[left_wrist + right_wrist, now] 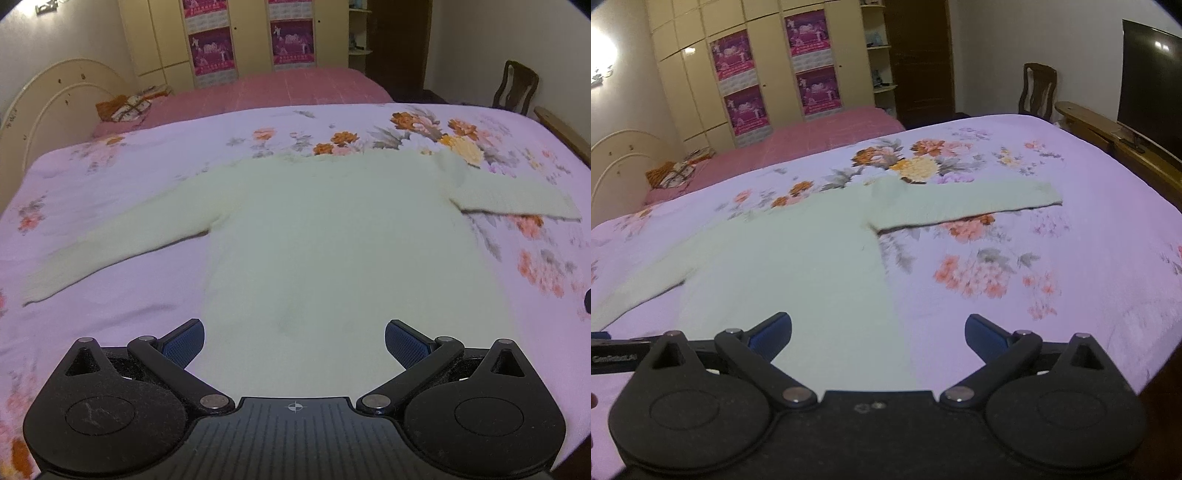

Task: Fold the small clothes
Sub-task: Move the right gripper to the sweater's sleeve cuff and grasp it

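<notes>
Floral bedspread carries a pale sweater spread flat, sleeves toward 9 and 3 o'clock; left gripper and right gripper gape wide above its hem, holding nothing

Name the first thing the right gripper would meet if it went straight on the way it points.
Probably the pale green knitted sweater lying flat on the floral lilac bedspread. The right gripper, jaws open and empty, points down over its near right edge; depth is unclear.
</notes>
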### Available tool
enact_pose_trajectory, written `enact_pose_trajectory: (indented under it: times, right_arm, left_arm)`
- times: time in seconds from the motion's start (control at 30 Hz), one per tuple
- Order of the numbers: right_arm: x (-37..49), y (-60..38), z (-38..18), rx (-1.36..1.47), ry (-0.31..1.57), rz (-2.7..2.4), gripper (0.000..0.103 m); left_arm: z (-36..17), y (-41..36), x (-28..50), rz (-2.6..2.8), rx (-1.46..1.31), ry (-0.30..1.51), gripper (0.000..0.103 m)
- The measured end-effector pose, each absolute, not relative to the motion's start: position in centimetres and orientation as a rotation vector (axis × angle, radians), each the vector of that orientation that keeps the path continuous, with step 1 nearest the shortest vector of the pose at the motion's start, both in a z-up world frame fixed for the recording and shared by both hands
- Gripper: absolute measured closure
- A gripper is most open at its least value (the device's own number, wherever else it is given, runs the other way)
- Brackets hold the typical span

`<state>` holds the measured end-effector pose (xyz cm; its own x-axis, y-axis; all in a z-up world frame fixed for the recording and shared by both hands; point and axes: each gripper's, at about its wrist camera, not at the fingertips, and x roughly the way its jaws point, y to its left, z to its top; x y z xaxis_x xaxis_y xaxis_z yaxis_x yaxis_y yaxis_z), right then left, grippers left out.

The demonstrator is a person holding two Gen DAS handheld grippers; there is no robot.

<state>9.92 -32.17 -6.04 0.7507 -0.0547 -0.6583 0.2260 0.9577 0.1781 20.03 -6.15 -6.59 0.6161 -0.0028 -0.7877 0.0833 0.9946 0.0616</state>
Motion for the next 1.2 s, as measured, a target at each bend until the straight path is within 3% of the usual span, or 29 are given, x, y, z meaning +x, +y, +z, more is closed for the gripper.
enact_pose_trajectory:
  times: [0.27,0.43,0.67,0.8,1.2]
  right_arm:
    - [16.1,-36.3,-7.9,0.262,0.735,-0.170,0.012]
    - [19.8,-39.5,-9.5,0.299,0.746,-0.162,0.026]
    - [24.8,-44.6,-12.4,0.322,0.770,-0.226,0.031]
    - [27.1,-48.7,-14.2,0.389,0.797,-0.287,0.039]
    - [31.4,-57.4,-19.2,0.499,0.845,-0.439,0.049]
  left_arm:
    - [-7.5,-9.4,26.5,-0.038,0.072,0.884,0.000]
    - [-8.9,-11.2,30.8,-0.039,0.045,0.910,0.000]
    - [-11.6,-14.2,36.2,-0.006,0.062,0.916,0.000]
    - [-12.8,-15.3,38.2,-0.001,0.055,0.921,0.000]
    - [-15.2,-16.6,40.5,0.018,0.120,0.921,0.000]
